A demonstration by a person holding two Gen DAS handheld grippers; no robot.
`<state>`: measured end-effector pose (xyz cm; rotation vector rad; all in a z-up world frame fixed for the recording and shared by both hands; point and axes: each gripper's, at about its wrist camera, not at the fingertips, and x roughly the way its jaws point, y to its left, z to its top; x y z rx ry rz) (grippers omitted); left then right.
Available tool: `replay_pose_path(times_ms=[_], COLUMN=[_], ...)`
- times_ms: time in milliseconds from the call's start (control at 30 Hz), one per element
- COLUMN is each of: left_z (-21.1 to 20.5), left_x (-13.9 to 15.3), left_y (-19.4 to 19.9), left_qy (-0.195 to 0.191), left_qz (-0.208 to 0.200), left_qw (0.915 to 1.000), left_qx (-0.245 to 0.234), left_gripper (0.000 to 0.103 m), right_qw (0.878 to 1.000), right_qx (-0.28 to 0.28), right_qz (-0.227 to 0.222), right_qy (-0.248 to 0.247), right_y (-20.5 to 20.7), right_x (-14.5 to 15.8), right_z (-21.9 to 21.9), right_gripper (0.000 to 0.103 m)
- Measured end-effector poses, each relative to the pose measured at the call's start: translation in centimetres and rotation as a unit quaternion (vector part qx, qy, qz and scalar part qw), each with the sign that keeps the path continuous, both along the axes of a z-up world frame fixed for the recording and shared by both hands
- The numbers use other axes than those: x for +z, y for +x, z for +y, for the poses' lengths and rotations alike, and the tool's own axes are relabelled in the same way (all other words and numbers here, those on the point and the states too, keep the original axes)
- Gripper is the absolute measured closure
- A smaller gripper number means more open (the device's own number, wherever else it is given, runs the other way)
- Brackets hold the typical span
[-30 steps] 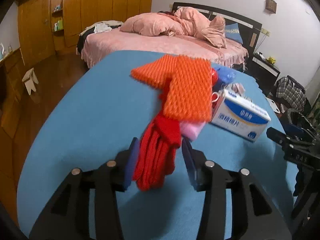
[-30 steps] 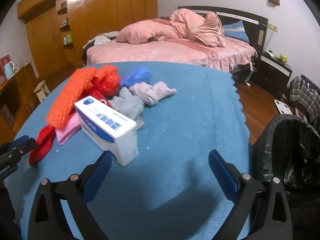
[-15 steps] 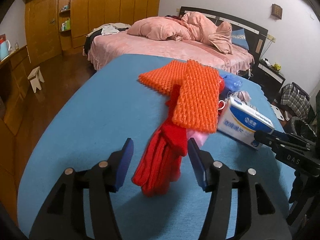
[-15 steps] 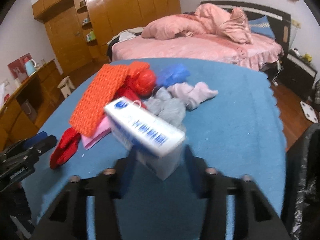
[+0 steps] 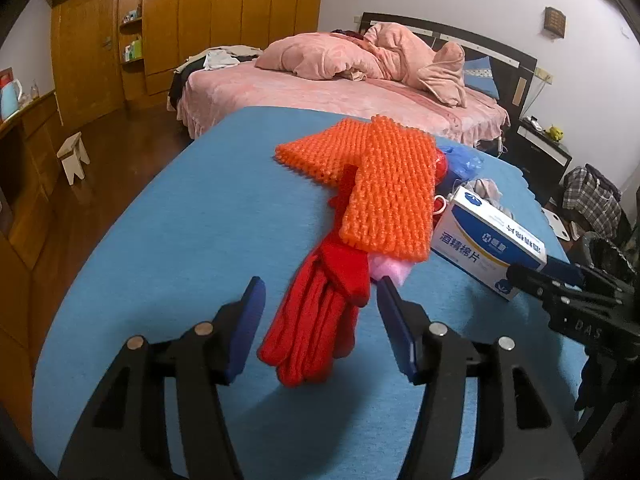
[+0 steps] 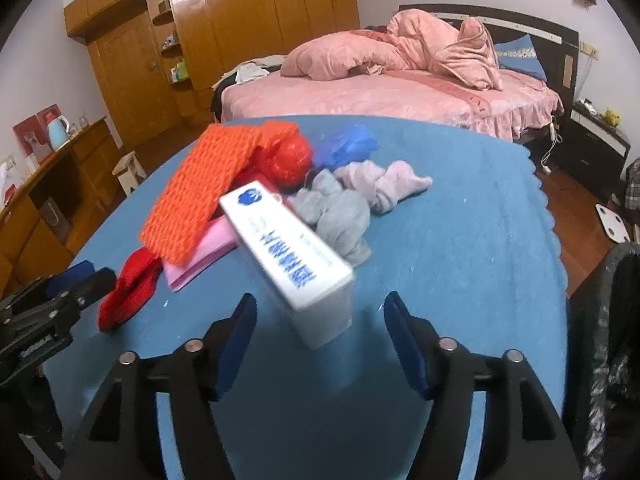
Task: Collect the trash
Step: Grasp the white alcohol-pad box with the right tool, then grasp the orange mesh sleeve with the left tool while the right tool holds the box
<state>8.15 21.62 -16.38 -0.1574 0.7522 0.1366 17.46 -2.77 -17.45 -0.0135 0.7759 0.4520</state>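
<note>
White cardboard, the box (image 6: 288, 256) sits tilted between my right gripper (image 6: 320, 320) pads as they open, ungripped; it may topple. My left gripper (image 5: 320, 312) straddles the red glove (image 5: 320, 320), half-open.

The box (image 6: 288, 256) is showing blurred in the right wrist view, its blue print unreadable. The orange knit (image 5: 384, 196) is covering most of the pink cloth (image 5: 390, 270) and the glove (image 5: 320, 328) cuffs. The bin bag (image 6: 612, 344) is being cut off by the right edge. The shelf items (image 5: 134, 46) are appearing too small to identify.
</note>
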Motion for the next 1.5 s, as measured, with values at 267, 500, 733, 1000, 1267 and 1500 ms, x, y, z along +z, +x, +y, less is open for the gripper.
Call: replay_pose_path(times_ms=[267,500,733,1000,1267,1500], left_z=[0.6,1.5,1.2,-0.5,-3.6,-4.4], left_x=[-0.3,-0.3,-0.1,0.8,1.7,0.7], left_y=[-0.1,-0.1,-0.2,-0.3,2.1,6.4], left_qy=[0.001,-0.007,-0.008,-0.013,-0.011,-0.005], left_qz=[0.001,0.002,0.0,-0.018,-0.037,-0.039], left_qw=[1.0,0.9999,0.9999,0.9996,0.9976,0.9978], left_qx=[0.008,0.015,0.012,-0.017,-0.057,-0.054], left_gripper=[0.044,0.044,0.044,0.044,0.043,0.047], right_qw=[0.998,0.999,0.999,1.0,0.999,0.997], right_qx=[0.058,0.04,0.048,0.02,-0.038,-0.076], right_qz=[0.012,0.001,0.007,-0.01,-0.023,-0.024], right_qy=[0.011,0.01,0.011,0.02,0.03,-0.006], right_y=[-1.2,-0.3,0.5,-2.3,-2.9,-1.5], right_x=[0.0,0.3,0.1,0.8,1.8,-0.2], right_z=[1.3,2.3,2.8,0.1,-4.1,-5.1], right_gripper=[0.062,0.045,0.069,0.073,0.073,0.073])
